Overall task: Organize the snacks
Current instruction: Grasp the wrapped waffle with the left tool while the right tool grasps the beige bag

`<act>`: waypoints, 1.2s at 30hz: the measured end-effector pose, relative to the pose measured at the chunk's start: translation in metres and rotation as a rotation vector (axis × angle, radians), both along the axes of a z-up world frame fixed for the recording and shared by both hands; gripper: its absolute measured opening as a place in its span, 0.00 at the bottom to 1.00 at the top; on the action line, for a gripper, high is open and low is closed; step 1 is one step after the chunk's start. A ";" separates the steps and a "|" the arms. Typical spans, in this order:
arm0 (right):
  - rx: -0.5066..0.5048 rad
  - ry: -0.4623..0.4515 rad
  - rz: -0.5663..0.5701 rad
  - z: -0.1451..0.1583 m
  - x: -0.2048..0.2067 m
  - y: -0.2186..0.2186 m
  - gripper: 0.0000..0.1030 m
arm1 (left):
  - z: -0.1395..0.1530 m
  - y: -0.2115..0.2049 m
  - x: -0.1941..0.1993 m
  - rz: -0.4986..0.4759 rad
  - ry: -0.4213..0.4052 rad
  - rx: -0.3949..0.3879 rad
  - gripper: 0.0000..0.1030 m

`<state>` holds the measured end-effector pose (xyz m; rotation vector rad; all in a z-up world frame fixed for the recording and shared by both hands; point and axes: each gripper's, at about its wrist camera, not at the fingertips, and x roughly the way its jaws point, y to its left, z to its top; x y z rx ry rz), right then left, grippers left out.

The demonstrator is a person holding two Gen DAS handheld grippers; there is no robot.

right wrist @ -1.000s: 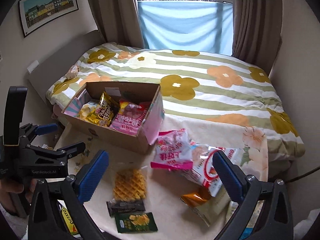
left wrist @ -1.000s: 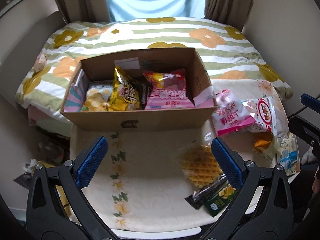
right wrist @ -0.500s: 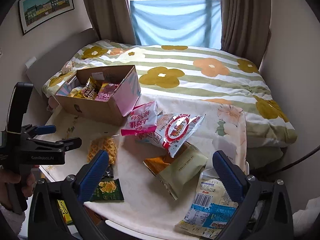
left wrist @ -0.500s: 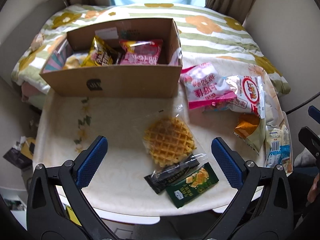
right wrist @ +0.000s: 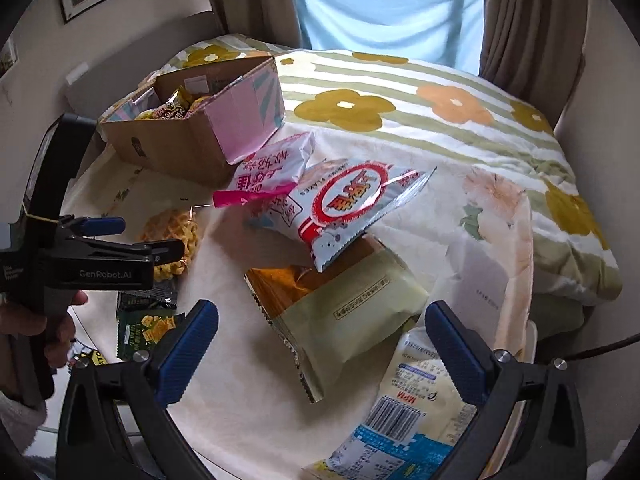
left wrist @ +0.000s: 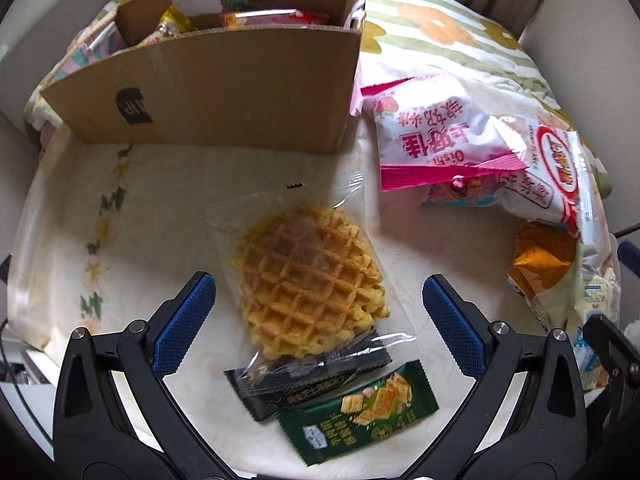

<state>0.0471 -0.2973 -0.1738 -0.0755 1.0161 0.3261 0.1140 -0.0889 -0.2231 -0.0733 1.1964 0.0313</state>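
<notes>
Since 0.5 s ago both grippers have come lower and closer to the snacks, so the waffle now fills the middle of the left wrist view and the tan pouch the middle of the right.

Left wrist view: the left gripper [left wrist: 318, 300] hangs spread wide, holding nothing, its 2 blue pads either side of the wrapped waffle [left wrist: 308, 284] without touching it. That clear wrapper runs lengthwise away from the camera toward the cardboard box [left wrist: 224, 92]. Its near end overlaps a black bar wrapper [left wrist: 304, 380], which lies crosswise just beside a green cracker packet [left wrist: 360, 408]. Only the tops of the packets inside the box show over its front wall. Right of the box, a pink snack bag [left wrist: 436, 140] partly covers a red-and-white bag [left wrist: 560, 168]; the bags farther right are cut off at the edge.

Right wrist view: the right gripper [right wrist: 320, 344] is likewise wide apart and empty, above a tan and orange pouch [right wrist: 340, 312] lying on a diagonal, its far end tucked under the red-and-white bag. A blue-and-cream packet [right wrist: 416, 412] lies near the right finger, partly hidden by it. The left gripper, seen side-on, blocks part of the waffle.
</notes>
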 end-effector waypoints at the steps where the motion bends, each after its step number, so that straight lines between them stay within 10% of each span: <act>1: 0.024 0.016 -0.023 -0.004 -0.001 -0.002 1.00 | -0.004 0.000 0.001 0.009 0.001 0.001 1.00; 14: 0.273 0.069 -0.365 -0.033 -0.004 -0.009 1.00 | -0.031 -0.005 0.001 0.039 -0.041 0.043 1.00; 36: 0.150 0.092 -0.704 -0.050 0.035 -0.007 0.83 | -0.038 0.003 0.027 0.005 -0.022 0.042 0.90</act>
